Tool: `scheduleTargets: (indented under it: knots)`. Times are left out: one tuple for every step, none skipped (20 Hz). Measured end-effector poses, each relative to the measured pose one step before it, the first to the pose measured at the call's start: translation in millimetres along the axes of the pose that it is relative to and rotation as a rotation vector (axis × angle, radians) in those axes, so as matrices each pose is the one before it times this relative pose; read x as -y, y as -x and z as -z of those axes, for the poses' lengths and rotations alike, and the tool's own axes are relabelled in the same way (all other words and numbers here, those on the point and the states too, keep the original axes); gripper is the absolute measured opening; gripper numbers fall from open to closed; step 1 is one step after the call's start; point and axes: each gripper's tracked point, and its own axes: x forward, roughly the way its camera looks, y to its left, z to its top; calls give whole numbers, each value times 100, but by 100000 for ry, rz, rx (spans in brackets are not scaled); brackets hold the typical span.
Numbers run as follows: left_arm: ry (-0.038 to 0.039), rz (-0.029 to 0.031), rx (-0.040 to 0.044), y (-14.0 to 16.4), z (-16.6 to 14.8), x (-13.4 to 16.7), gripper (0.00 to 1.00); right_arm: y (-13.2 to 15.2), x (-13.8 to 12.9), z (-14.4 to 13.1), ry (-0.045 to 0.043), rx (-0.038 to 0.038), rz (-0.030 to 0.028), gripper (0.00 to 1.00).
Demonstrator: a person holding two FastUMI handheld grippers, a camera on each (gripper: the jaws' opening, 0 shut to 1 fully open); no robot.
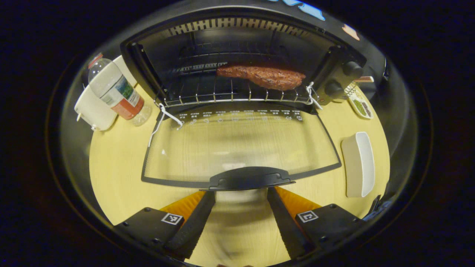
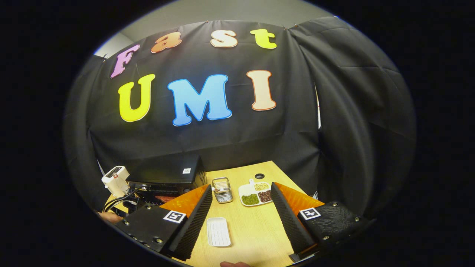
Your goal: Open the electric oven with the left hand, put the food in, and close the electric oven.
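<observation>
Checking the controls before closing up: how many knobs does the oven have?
2, both on the oven's right-hand panel: upper knob, lower knob just below it. More may be hidden.

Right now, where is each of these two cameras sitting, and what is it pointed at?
Left gripper view: rides the left claw, low before the oven, looking over its lowered door at meat on the rack; its open fingers show.
Right gripper view: rides the right claw, higher, facing the booth wall over the table; its open fingers show.
Shared: oven, white tray, bean dish.
</observation>
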Motion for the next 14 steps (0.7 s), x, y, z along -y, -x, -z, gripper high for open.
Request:
scheduleTargets:
  knots:
    - [177,539,1717,761,-111,7,96,-21,-149,43,-193,-135,-306,96]
    - [738,734,1861,738,-272,124,100,-25,-133,-20,-413,-49,-293,96]
    - [590,714,1924,745,-233,0,100,-75,-192,29,-391,-138,-281,96]
    - [93,614,2109,774,-357,23,96,-51,-195,95,-306,-191,-476,96]
    - [176,597,2034,697,-373,70,96,-38,-266,107,-302,-401,-860,96]
    - [88,591,1565,601,-447,56,96,-50,-329,90,-310,-420,-906,96]
    - [147,419,1422,469,-434,5,96,20,-214,52,-96,-228,-733,96]
    - [-22,196,1115,395,-452,4,96,-13,-201,95,207,-97,-484,96]
    - [-455,45,1012,247,-401,25,96,-15,-163,2,254,25,-451,96]
    - [-792,-429,1008,191,-379,-78,96,63,-206,28,179,5,-432,96]
    - [-1097,-729,1247,293,-326,-171,100,37,-91,-30,164,45,-249,96]
    - [-615,-398,815,126,-380,-114,96,46,-21,-8,117,130,-207,96]
    - [-275,-35,406,169,-350,86,96,76,28,-44,164,11,-55,96]
    - [-432,93,568,49,-304,71,96,22,162,125,200,-122,92,96]
